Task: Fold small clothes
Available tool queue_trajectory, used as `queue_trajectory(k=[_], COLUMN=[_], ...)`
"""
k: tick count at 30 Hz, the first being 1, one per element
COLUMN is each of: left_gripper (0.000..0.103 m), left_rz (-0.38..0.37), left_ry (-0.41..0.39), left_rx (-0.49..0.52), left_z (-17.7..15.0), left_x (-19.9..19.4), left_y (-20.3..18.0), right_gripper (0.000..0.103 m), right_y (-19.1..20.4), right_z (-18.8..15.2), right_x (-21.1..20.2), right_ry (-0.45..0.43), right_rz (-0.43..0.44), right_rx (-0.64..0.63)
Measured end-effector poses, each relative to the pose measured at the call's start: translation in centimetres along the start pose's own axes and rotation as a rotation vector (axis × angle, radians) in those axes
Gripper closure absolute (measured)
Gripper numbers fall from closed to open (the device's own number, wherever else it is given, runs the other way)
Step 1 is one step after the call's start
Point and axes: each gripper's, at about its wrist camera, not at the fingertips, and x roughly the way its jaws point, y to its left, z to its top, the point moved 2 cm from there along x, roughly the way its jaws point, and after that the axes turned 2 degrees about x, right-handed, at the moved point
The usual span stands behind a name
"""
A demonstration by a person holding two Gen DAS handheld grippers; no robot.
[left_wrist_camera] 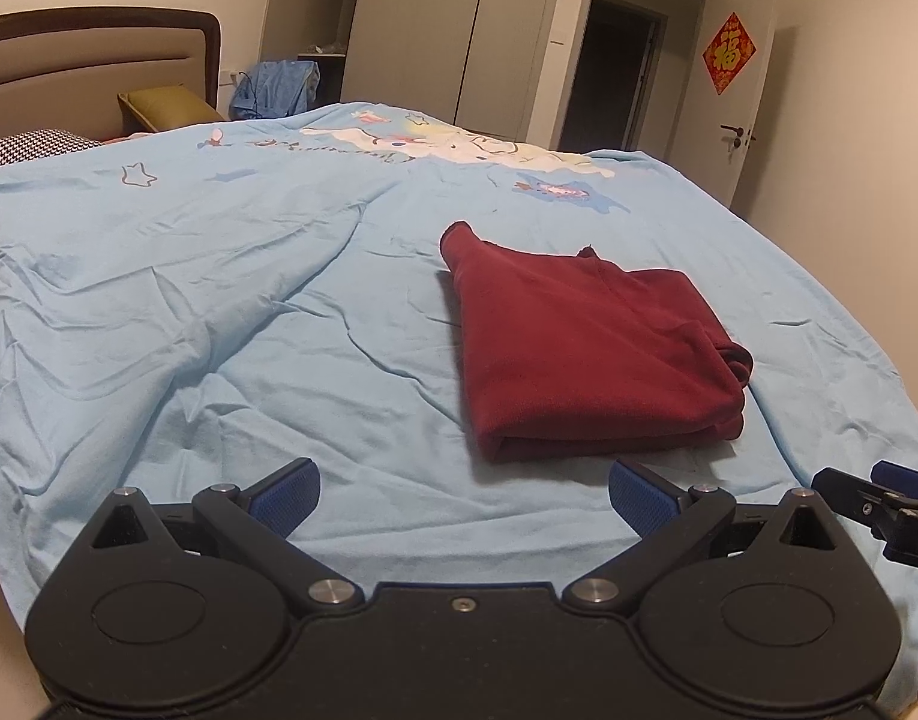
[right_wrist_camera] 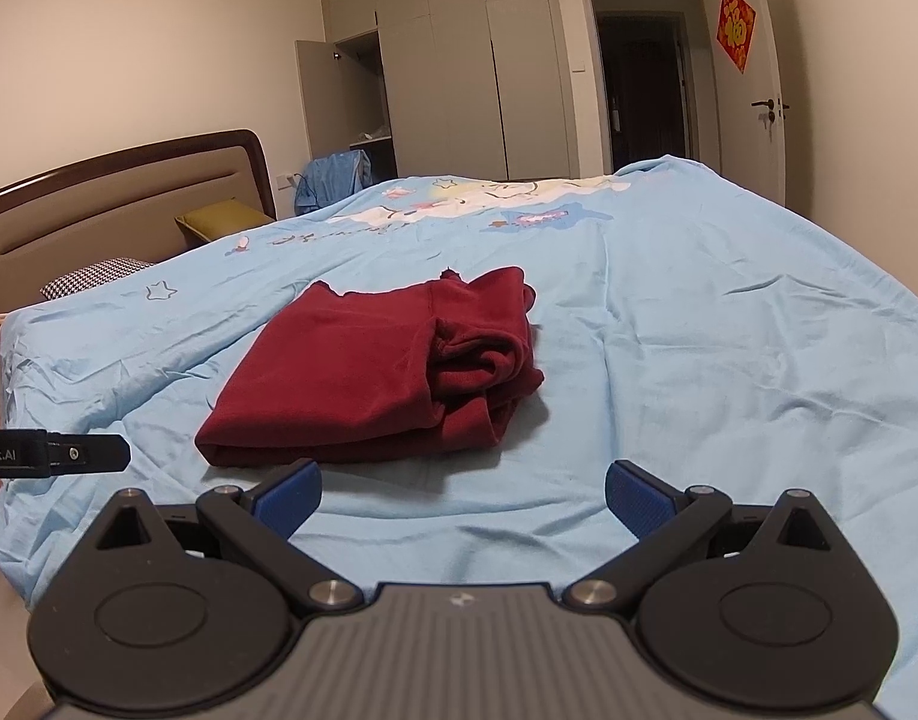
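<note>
Garment (left_wrist_camera: 585,348), dark red, lies folded on the bed (left_wrist_camera: 219,312). We see left claw (left_wrist_camera: 462,495) and right claw (right_wrist_camera: 462,495) both spread wide, empty, garment at 12 o'clock.

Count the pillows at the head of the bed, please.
2. A green pillow leans against the headboard; a checked black-and-white pillow lies nearer, beside the blue cover. The cover may hide others.

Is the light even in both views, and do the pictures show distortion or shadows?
Left wrist view: dim, warm indoor light, strong fisheye bending of the bed, dark corners, a soft shadow under the red garment. Right wrist view: the same bending, the garment sharp, the open right gripper slightly soft.
</note>
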Motion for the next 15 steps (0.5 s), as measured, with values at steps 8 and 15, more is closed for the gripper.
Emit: queue_trajectory(k=[8, 15], left_gripper=[0.001, 0.001], left_rz=[-0.006, -0.002], left_ry=[0.024, 0.051], left_rx=[0.007, 0.006], left_z=[0.1, 0.2], left_x=[1.2, 2.3], left_y=[-0.2, -0.4], right_gripper=[0.0, 0.0], right_y=[-0.3, -0.8], right_z=[-0.2, -0.3], right_x=[1.3, 2.4], right_ry=[0.032, 0.058], right_rz=[-0.003, -0.009], right_rx=[0.006, 0.021])
